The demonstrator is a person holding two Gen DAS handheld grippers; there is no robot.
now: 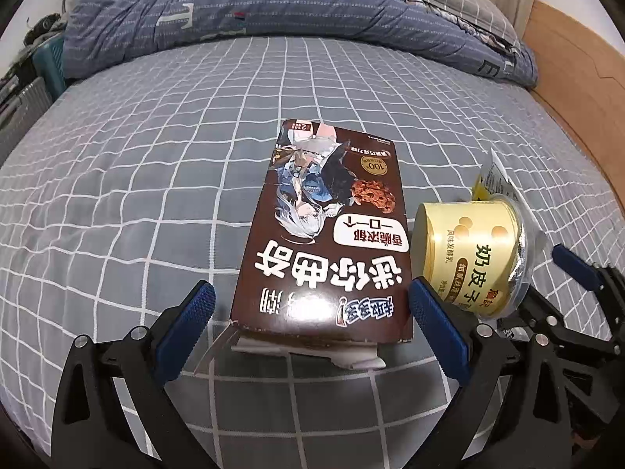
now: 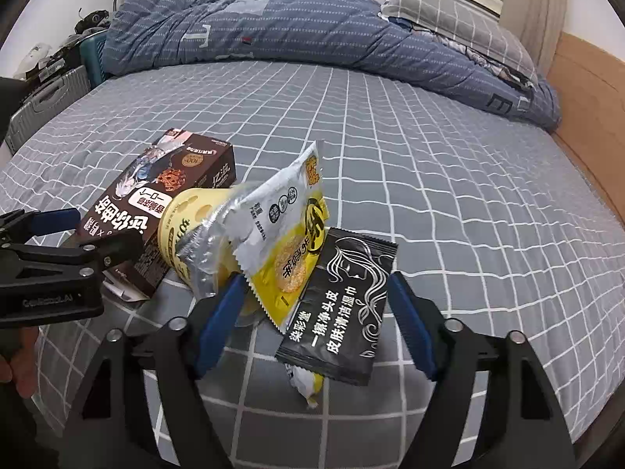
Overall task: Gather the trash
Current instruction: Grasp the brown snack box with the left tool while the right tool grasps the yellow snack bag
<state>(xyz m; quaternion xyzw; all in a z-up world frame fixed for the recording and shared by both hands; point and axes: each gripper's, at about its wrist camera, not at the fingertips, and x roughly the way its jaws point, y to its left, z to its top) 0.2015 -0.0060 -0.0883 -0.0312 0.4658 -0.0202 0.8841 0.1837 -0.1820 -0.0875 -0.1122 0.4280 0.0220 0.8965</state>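
A brown cookie box [image 1: 324, 242] lies flat on the grey checked bed sheet [image 1: 136, 195], its torn end nearest me. My left gripper [image 1: 312, 328] stands open astride that end, a small gap showing at the left pad. Beside the box a yellow cup [image 1: 468, 258] lies on its side. In the right wrist view the cup [image 2: 187, 215] rests against the box [image 2: 156, 195]. A white-and-yellow wrapper [image 2: 285, 234] and a black sachet [image 2: 340, 301] sit between the pads of my right gripper [image 2: 316, 312], which is open around them. A yellow scrap [image 2: 308, 383] peeks out beneath the sachet.
A bunched blue quilt [image 2: 273, 27] and a checked pillow [image 2: 449, 8] lie across the far side of the bed. A wooden board [image 2: 593, 117] borders the right side. A grey suitcase [image 2: 43, 101] and clutter stand off the left edge. A person's hand [image 2: 19, 359] shows at lower left.
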